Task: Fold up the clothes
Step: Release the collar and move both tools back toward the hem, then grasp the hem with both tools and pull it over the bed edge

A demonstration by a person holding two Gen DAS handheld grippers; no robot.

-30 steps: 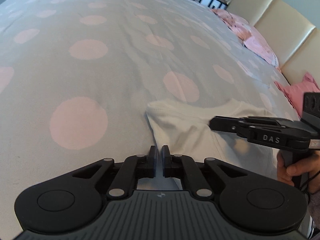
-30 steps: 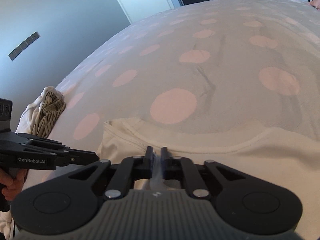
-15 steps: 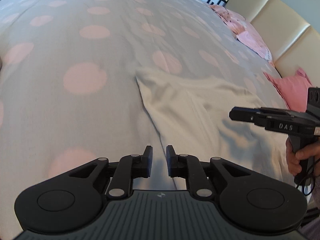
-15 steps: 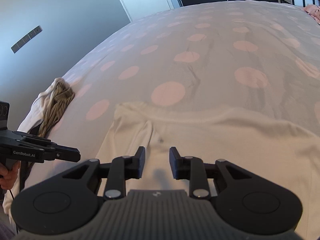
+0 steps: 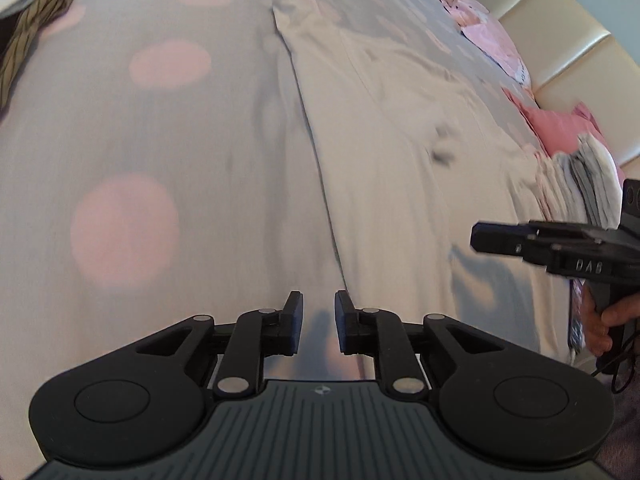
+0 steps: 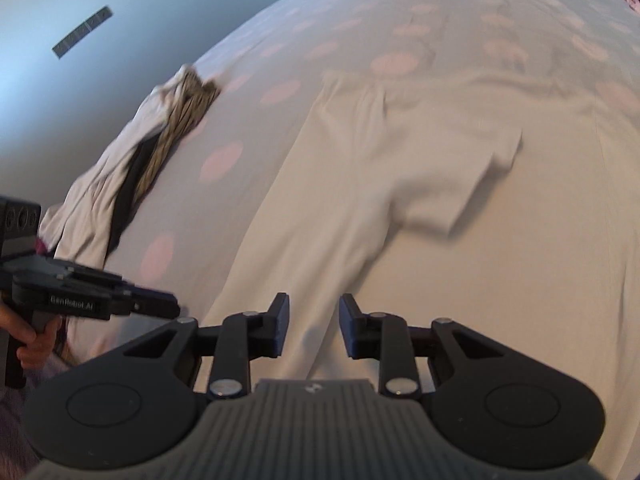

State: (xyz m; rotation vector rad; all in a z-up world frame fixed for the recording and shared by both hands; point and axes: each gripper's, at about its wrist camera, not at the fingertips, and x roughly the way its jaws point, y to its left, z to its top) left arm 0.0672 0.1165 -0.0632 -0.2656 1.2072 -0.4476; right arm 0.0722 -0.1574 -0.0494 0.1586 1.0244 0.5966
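Left wrist view shows the left tool (image 5: 318, 322) slightly parted and empty beside the cream cotton T-shirt's (image 5: 400, 168) straight edge, spread along the spotted grey bed's (image 5: 120, 128) near edge. Right wrist view has the right tool (image 6: 313, 326) wider, empty over the shirt; a shallow pinch could catch the duvet cover too and drag it into the fold.

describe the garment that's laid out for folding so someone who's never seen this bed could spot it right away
Start at the wide bed cover, grey with pink dots. Spread flat on its near part, right ahead of both grippers, lies a plain cream short-sleeved T-shirt. Unlike the crumpled heap of white and olive-striped clothes at the bed's left edge, it is smoothed out, unpatterned, with one sleeve folded inward.
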